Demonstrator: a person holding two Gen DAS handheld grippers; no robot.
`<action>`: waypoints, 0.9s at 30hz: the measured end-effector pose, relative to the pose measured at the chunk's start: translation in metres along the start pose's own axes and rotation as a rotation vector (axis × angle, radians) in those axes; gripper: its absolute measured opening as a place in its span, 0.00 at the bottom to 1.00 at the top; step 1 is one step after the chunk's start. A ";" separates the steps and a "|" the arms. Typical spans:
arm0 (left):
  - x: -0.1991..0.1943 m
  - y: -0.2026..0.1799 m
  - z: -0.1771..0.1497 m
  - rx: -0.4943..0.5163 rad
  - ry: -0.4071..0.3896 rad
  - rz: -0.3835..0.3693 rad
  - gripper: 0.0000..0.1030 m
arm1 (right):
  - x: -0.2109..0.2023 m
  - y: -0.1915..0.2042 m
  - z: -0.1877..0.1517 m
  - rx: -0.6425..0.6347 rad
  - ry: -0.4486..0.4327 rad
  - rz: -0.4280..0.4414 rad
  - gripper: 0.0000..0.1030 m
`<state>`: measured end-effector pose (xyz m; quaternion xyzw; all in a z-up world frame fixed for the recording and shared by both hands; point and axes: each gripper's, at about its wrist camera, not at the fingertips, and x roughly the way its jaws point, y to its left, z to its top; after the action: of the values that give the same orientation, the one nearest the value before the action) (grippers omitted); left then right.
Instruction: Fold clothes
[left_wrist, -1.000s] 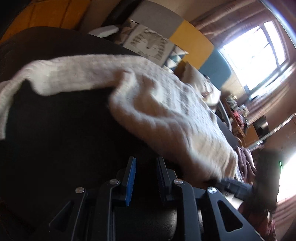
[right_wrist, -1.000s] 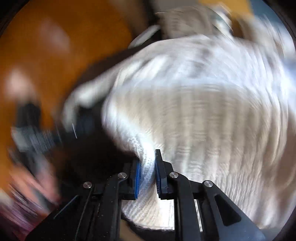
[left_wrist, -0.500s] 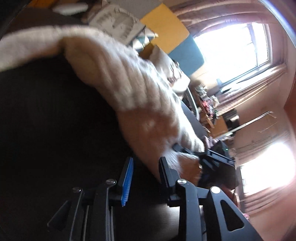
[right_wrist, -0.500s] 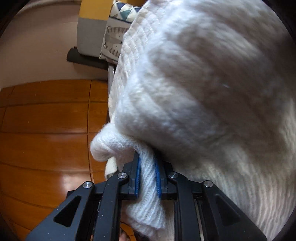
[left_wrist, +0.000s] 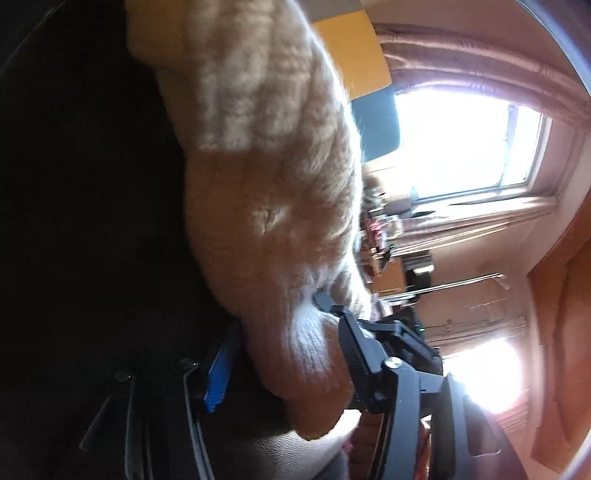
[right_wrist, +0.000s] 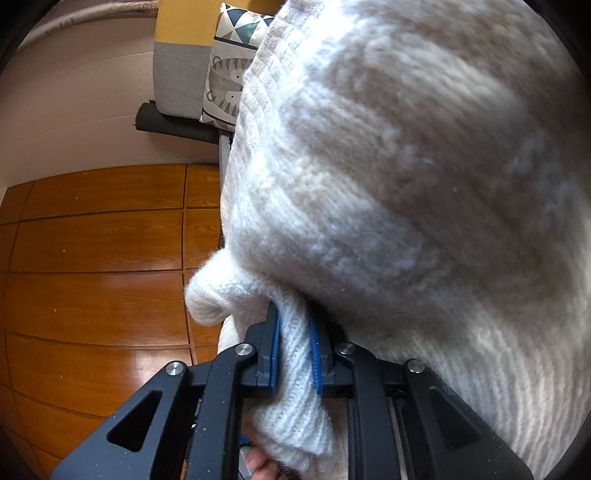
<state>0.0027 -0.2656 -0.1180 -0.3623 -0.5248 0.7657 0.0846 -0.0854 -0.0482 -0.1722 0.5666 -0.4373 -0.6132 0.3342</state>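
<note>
Sweater (right_wrist: 388, 184) looks thick, soft and floppy, bunched over both grippers, so grab the ribbed edge: right gripper (right_wrist: 295, 354) pinches a fold of it, left gripper (left_wrist: 284, 354) is closing around another wad, though full contact there isn't clear.

Window (left_wrist: 469, 147) glare blown out, left view dim, blurred; right view evenly lit, sharp

No text, label or number can be read anywhere
</note>
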 end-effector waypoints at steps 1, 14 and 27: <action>0.001 -0.002 -0.001 0.014 0.004 0.028 0.22 | 0.000 0.000 -0.001 0.002 0.000 -0.001 0.14; -0.066 -0.064 0.003 0.270 0.027 0.087 0.10 | -0.042 0.054 -0.037 -0.493 -0.056 -0.505 0.35; -0.170 0.010 -0.036 0.188 0.161 0.338 0.11 | -0.041 0.054 -0.080 -0.730 -0.052 -0.803 0.32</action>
<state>0.1517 -0.3301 -0.0540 -0.4956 -0.3743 0.7832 0.0301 -0.0060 -0.0455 -0.1042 0.5209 0.0469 -0.8185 0.2380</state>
